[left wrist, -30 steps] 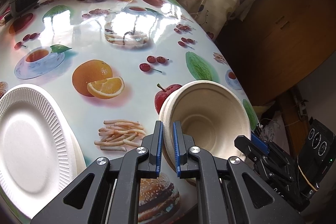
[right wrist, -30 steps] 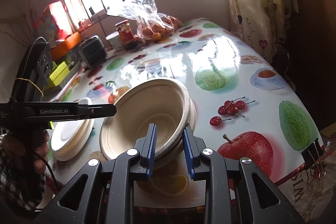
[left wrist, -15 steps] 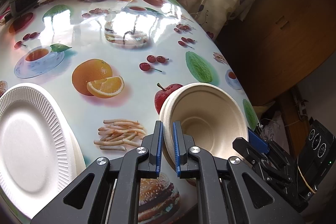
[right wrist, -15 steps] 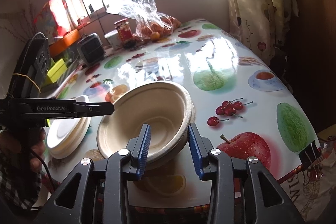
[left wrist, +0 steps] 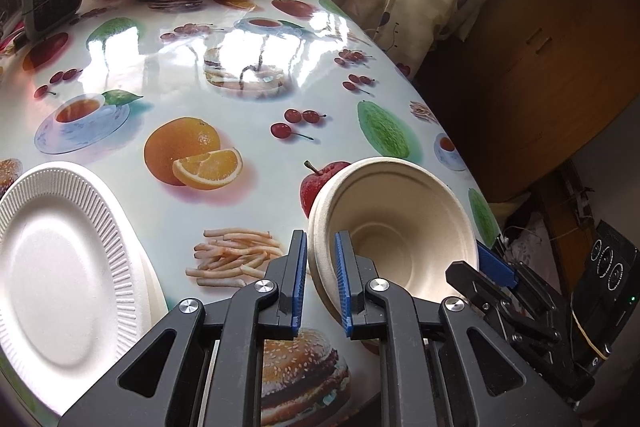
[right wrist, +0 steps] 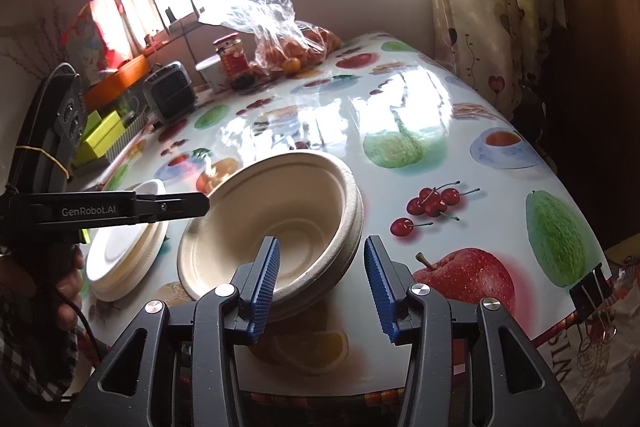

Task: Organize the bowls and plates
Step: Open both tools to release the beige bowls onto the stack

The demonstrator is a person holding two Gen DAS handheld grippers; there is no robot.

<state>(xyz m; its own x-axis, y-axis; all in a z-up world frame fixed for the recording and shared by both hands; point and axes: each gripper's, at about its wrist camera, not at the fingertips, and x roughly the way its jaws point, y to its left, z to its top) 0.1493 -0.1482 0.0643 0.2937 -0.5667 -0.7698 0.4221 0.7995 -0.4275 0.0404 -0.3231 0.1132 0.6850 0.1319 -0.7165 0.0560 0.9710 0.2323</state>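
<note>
Looking along the left gripper (left wrist: 320, 281), its jaws are opening, with the rim of the stacked bowls (left wrist: 394, 231) between the blue pads; a thin gap shows on the left pad's side, so the pinch looks just released. The bowls sit tilted at about five o'clock on the table (left wrist: 240, 39), near its edge. They are moulded pulp: I judge them very light, fairly stiff at the rolled rim, easy to crush or skid on the glossy cloth, so the rim is the place to take hold. The white plates (left wrist: 60, 259) lie at eight o'clock, ribbed and equally light. How many bowls are nested cannot be made out here.

From the right wrist, the right gripper (right wrist: 322, 283) is also opening, its pads spread on either side of the bowls' near rim (right wrist: 280, 219) and clear of it. At least two rims show, slightly offset. The plate stack (right wrist: 124, 255) at nine o'clock is partly hidden behind the left gripper's finger. The bowls' underside and whether the stack rests flat stay hidden.
</note>
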